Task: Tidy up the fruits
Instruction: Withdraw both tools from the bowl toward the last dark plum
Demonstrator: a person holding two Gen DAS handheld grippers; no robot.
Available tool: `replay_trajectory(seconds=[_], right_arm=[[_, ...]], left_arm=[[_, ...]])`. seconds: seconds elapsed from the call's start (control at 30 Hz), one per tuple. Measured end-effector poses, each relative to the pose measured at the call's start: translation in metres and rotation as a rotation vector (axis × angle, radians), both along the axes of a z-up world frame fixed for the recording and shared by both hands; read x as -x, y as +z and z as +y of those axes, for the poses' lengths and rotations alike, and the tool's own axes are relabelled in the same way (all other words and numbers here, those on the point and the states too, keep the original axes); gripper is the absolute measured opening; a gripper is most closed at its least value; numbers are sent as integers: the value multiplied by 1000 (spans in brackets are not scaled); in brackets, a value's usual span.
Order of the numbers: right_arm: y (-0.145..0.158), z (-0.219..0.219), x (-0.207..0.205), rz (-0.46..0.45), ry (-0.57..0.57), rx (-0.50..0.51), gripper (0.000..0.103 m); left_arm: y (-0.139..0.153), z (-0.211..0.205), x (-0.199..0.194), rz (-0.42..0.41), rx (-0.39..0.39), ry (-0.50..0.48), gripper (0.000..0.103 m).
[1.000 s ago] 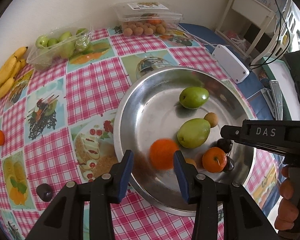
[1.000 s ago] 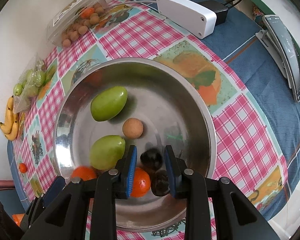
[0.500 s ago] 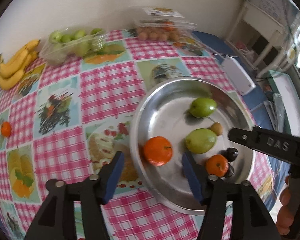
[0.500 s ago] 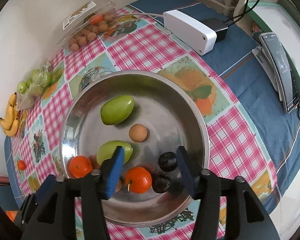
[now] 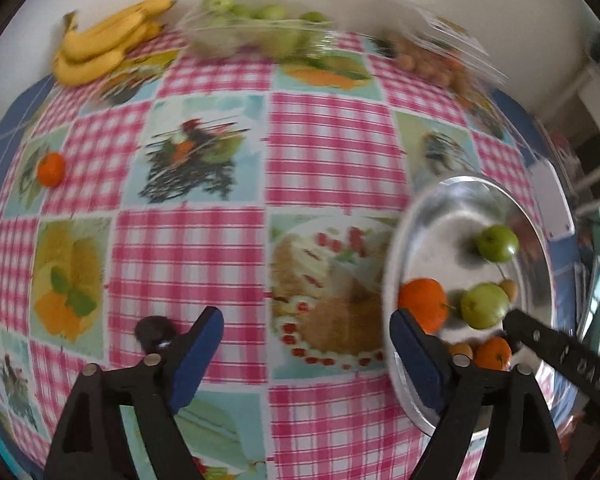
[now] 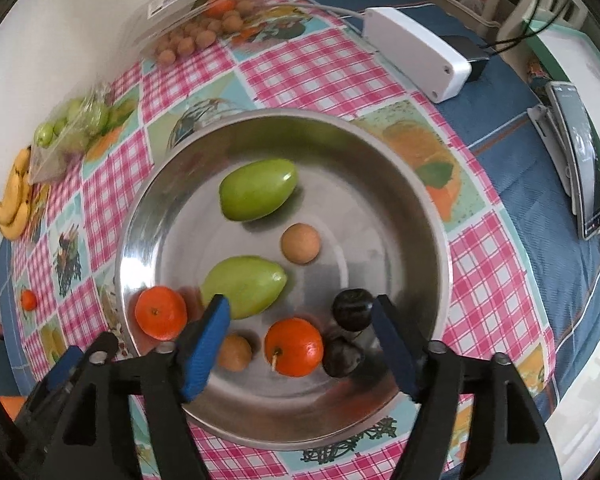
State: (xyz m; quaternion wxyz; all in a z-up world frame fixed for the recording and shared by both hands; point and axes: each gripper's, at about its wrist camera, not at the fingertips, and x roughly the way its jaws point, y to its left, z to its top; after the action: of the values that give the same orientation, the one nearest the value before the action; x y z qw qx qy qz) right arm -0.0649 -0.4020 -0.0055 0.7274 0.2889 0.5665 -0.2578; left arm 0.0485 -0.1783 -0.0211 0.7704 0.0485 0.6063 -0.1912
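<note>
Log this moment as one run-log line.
left gripper: open, empty | right gripper: open, over bowl | loose: dark plum, tangerine

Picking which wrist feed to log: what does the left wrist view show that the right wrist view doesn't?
Only the left wrist view: a dark plum lying on the tablecloth beside the open left gripper.

Only the right wrist view: two dark plums inside the steel bowl, the white box, its black adapter, and a phone at the table edge.

Both: the bowl with two green mangoes and two oranges, the bananas, the bagged green fruit, the clear box of small brown fruit, and a loose orange on the cloth. Right gripper jaws are open over the bowl.
</note>
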Motion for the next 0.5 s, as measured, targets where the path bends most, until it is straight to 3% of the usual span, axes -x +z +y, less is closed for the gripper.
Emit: replay_trajectory(seconds=[0.17,0.37,0.4,0.5], right_arm=[[0,16,-11,4,61,13,78],[0,34,-18,-1,127,16,79],[1,37,-19,-5,137,19,81],[5,46,-22,-34,174,24,99]], left_arm=[[0,22,-11,-19,-16,68,102],[4,50,-21,-44,-21,126,103],[5,54,-23,-50,-27,132,103],[7,62,-26,-83,-64,140,103]])
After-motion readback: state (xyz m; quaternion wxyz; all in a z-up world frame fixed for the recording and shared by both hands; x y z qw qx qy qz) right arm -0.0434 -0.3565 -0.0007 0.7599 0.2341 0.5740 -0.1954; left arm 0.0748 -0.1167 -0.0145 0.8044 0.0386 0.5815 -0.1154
